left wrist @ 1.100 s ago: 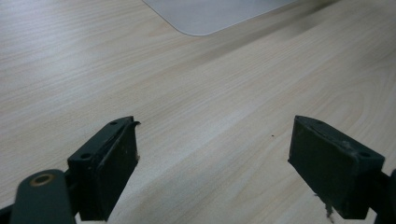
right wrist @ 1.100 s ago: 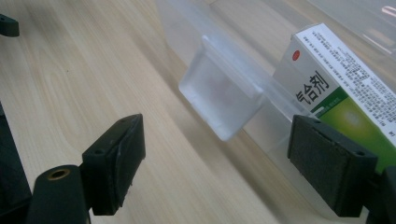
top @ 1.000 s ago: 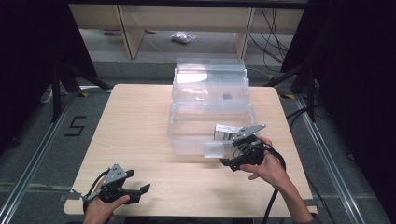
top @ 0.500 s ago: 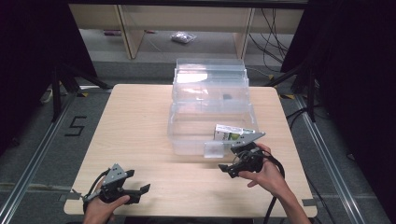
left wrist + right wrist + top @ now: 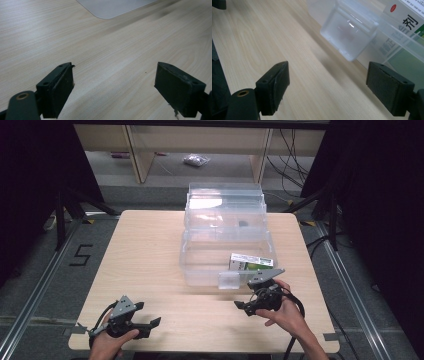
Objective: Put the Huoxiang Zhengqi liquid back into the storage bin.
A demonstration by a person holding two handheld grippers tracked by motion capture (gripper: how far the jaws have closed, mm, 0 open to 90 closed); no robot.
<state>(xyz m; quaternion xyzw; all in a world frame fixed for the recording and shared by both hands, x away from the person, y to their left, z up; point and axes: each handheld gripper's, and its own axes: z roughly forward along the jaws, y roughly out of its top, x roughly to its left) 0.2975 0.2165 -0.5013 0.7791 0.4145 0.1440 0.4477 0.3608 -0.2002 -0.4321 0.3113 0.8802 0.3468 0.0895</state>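
Fingers of right gripper (image 5: 248, 307) and left gripper (image 5: 149, 323) released, clear box (image 5: 227, 251) with carton (image 5: 250, 262) just beyond.

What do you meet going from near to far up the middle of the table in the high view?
Bare wooden table → small clear latch tab → near clear plastic bin → far clear plastic bin → floor with a small bag.

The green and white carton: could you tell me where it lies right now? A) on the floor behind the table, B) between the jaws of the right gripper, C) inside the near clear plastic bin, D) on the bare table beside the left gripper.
C: the carton lies inside the near clear bin, behind its wall, while the right gripper hangs open and empty just in front.
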